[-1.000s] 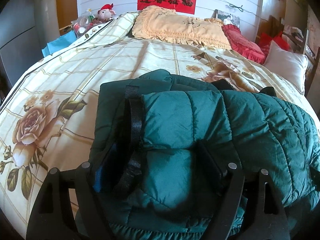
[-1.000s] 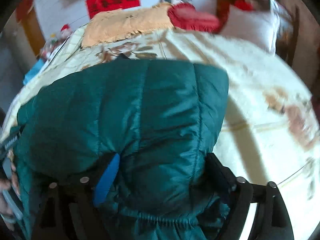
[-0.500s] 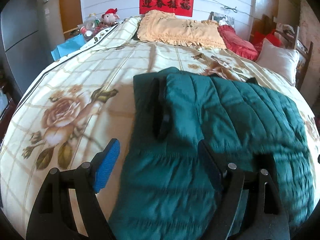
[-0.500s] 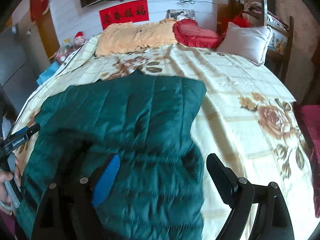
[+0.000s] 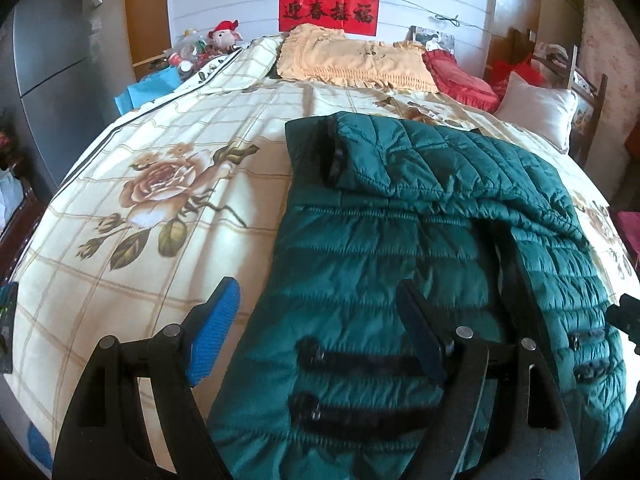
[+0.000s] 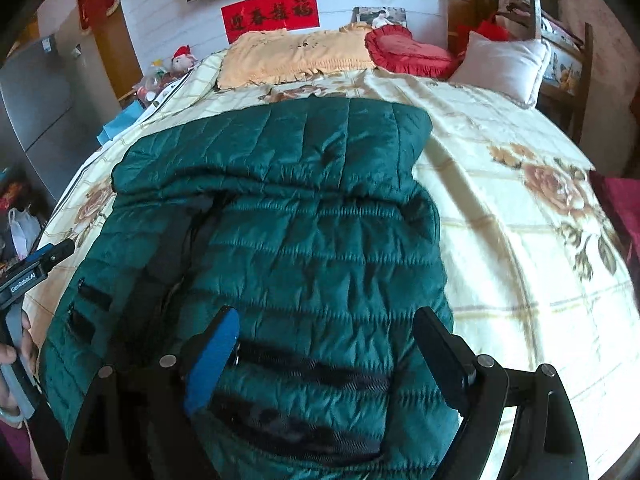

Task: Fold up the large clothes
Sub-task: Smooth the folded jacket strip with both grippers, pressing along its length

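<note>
Green quilted jacket point(image 5: 420, 240) lies on the floral bedspread point(image 5: 152, 200) beyond both grippers — left gripper point(image 5: 316, 328) and right gripper point(image 6: 324, 344) gape wide, gripping nothing.

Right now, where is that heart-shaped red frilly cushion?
The heart-shaped red frilly cushion lies at the head of the bed in both views, between the long yellow fringed pillow on its left and the white square pillow on its right.
</note>
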A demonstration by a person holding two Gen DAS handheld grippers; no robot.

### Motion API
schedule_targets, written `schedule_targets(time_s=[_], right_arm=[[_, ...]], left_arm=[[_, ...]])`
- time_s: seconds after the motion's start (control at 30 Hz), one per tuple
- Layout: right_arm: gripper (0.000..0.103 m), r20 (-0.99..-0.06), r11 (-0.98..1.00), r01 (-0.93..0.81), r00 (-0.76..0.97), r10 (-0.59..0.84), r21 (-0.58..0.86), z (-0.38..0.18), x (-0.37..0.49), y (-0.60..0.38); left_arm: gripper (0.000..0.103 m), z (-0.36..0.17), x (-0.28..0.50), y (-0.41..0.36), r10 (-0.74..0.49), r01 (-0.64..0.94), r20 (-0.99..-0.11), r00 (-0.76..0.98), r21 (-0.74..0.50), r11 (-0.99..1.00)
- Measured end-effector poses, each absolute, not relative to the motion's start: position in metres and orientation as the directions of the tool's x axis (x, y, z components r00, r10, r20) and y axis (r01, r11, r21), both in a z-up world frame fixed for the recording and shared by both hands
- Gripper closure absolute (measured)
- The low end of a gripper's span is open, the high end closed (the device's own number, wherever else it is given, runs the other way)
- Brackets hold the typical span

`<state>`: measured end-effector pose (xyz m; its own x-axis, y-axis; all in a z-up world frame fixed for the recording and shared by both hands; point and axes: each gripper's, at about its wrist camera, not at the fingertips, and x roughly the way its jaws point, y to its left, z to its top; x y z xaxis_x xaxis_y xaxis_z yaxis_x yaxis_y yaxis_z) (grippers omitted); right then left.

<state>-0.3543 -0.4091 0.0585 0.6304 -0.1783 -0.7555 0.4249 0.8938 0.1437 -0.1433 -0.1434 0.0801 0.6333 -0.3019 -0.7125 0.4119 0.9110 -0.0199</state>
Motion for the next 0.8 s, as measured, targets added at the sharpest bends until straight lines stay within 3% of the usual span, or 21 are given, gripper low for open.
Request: schedule_targets(time_s=[0.8], right_arm=[[0.016,-0.801,0.885,0.44,0.579,-0.152,0.15,0.035,-0.411,-0.395]], left_arm=[[0.023,0.051,-0.193,-0.107,-0.222,0.368,-0.758,0.614,0.025,0.929]])
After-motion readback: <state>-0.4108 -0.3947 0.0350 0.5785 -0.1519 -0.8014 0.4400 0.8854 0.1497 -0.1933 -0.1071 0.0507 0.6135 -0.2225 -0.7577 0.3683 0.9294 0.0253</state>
